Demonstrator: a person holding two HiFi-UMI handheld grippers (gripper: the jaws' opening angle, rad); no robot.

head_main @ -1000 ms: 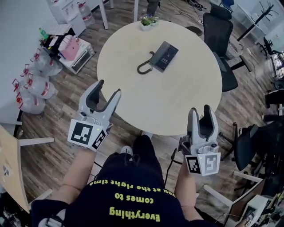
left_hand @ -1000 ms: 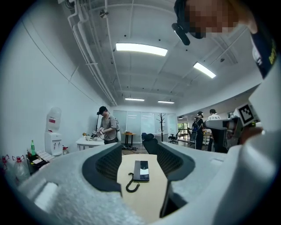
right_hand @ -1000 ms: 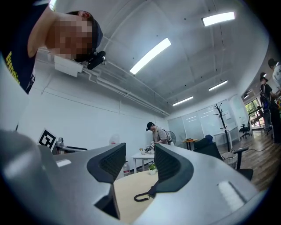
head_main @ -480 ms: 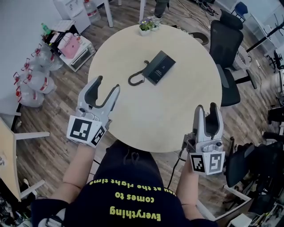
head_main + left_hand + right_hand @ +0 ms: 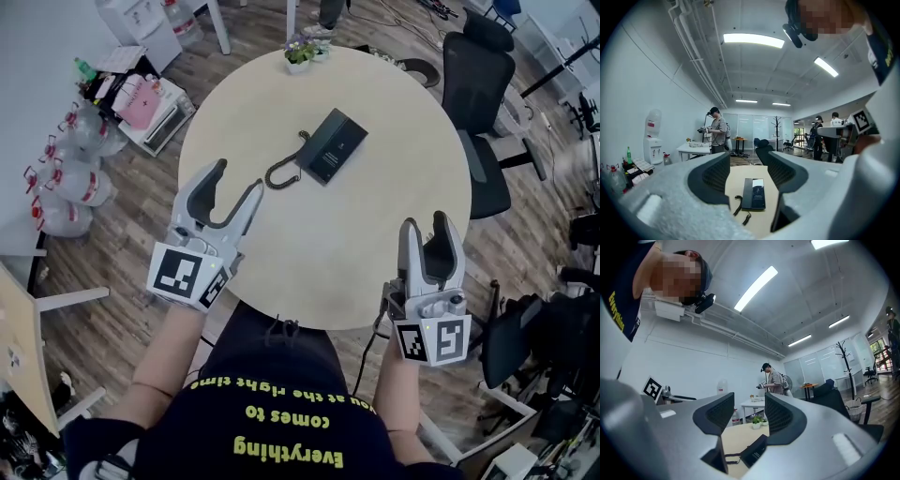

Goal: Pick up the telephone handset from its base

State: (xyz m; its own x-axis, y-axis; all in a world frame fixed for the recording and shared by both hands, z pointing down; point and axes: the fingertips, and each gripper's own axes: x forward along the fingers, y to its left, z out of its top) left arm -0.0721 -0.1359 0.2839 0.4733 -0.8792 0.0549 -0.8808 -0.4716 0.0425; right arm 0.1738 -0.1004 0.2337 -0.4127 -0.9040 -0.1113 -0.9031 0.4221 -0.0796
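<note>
Head view: telephone [image 5: 331,145] untouched; left gripper [image 5: 238,178], right gripper [image 5: 425,222] gaping.

Dark desk telephone [image 5: 335,146] lies flat mid-table [image 5: 375,234], handset [image 5: 320,140] seated in its cradle, coiled cord [image 5: 279,172] curling alongside.

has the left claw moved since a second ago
Yes: the left claw has advanced past the table edge, closer to the telephone.

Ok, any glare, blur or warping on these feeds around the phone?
Head view: even light, telephone sharp on the round table, mild wide-angle bend at the edges. Left gripper view: strong fisheye, dark corners, ceiling light blown out, telephone readable between the jaws. Right gripper view: same fisheye, telephone partly hidden behind one jaw.
</note>
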